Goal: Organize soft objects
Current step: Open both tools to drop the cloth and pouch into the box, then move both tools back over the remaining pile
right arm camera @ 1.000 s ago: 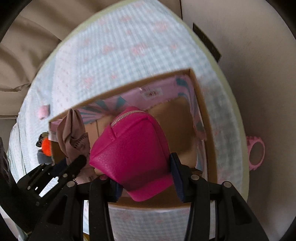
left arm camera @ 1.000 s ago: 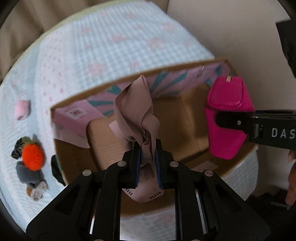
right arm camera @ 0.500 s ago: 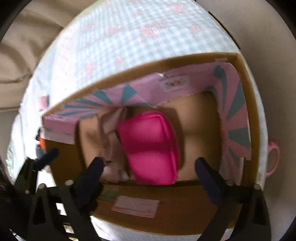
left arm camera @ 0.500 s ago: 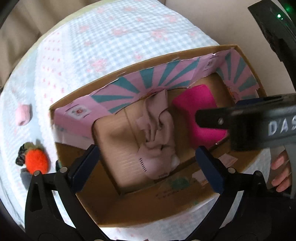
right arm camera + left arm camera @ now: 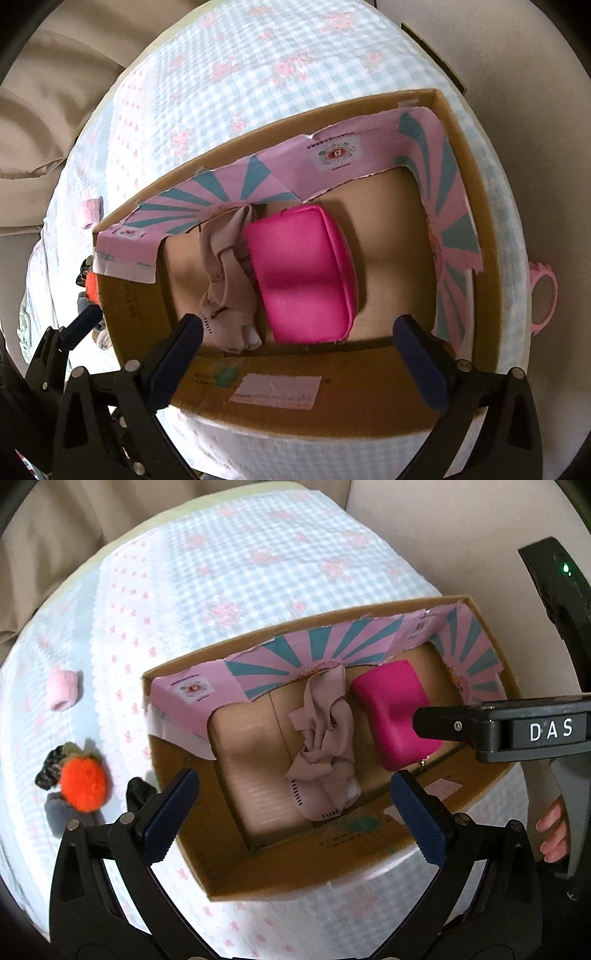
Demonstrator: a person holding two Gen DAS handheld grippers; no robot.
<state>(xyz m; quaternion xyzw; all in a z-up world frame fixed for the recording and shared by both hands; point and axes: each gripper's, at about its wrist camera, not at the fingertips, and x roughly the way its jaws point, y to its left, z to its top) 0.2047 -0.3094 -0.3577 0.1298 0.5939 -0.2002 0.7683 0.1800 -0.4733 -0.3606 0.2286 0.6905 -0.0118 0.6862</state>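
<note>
The left wrist view shows items outside the cardboard box (image 5: 258, 871) that the right wrist view shows only in part: a pale pink soft roll (image 5: 63, 693) lying alone on the checked tablecloth (image 5: 229, 572), and a cluster near the box's left wall made up of an orange pompom (image 5: 84, 782) with dark and grey soft pieces touching it. This view also shows the right gripper (image 5: 498, 731) from the side, marked "DAS", reaching over the right end of the box, and part of the person's hand (image 5: 554, 830) behind it. The right wrist view alone shows a pink ring-shaped object (image 5: 545, 295) on the tablecloth just outside the box's right wall, and a white label (image 5: 275, 391) on the near flap.

The left gripper (image 5: 295, 805) has its fingers (image 5: 170, 812) spread wide and holds nothing; it hovers above the near edge of the box. The right gripper's fingers (image 5: 421, 365) are likewise spread wide and empty, above the near wall.

Inside the box lie two soft items: one crumpled beige cloth (image 5: 325, 753) and one magenta zip pouch (image 5: 395, 716). They lie side by side on the box floor, touching or nearly so, the cloth to the left of the pouch. The box count is one; its inner walls carry pink and teal sunburst paper.
</note>
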